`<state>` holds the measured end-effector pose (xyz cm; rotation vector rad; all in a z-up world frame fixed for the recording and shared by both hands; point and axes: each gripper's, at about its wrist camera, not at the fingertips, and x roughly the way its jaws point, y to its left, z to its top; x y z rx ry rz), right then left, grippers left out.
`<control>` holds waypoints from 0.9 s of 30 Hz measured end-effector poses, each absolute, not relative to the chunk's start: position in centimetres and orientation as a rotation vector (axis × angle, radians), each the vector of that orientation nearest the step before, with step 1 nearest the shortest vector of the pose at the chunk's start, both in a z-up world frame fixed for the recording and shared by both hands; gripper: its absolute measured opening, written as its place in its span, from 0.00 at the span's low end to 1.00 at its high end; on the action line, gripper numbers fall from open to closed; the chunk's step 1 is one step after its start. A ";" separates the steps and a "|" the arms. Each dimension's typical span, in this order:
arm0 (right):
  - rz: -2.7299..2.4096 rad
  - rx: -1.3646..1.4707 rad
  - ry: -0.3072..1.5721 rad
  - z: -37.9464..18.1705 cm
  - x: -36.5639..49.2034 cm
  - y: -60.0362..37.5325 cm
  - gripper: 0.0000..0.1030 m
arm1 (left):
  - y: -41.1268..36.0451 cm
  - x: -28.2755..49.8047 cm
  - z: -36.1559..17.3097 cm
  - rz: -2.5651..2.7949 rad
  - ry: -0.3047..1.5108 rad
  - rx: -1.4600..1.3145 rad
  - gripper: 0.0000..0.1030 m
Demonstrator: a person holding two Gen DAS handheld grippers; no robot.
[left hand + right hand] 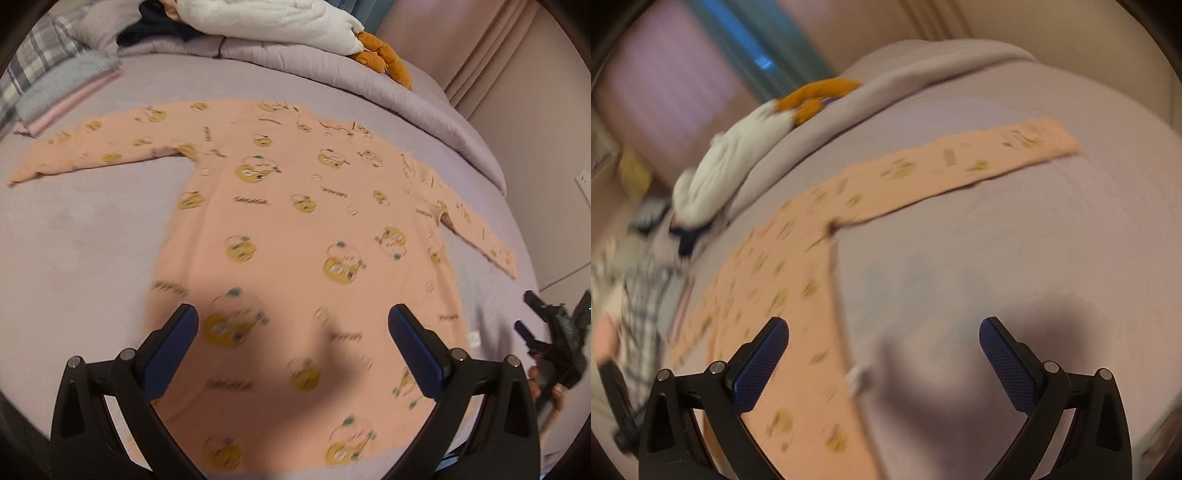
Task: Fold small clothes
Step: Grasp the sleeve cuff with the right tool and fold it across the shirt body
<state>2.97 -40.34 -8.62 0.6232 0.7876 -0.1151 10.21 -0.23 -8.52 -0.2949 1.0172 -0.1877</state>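
Note:
A peach long-sleeved top point(295, 229) with yellow cartoon prints lies flat on the lilac bed point(74, 258), both sleeves spread out, hem toward me. My left gripper point(293, 325) is open and empty above the hem part. In the right wrist view the same top point(775, 280) lies to the left, with its right sleeve point(960, 166) stretched out. My right gripper point(882, 339) is open and empty above the bare sheet just right of the top's side edge. The right gripper also shows in the left wrist view point(554, 339), at the bed's right edge.
A folded lilac duvet point(332, 74) runs along the far side, with a white and orange plush toy point(295, 22) on it. Folded clothes, grey, pink and plaid point(48, 85), are stacked at the far left. A beige wall point(524, 74) stands to the right.

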 end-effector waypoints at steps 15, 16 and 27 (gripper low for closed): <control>-0.325 0.906 0.628 -12.2 9.9 -53.3 0.99 | -4.8 20.4 -7.9 -0.214 0.959 -0.227 1.00; -0.333 0.933 0.613 -12.3 10.1 -53.7 0.99 | -5.1 21.0 -7.7 -0.213 0.952 -0.221 1.00; -0.440 1.056 0.609 -12.6 13.0 -55.0 0.10 | -5.6 26.3 -7.8 -0.206 0.979 -0.230 1.00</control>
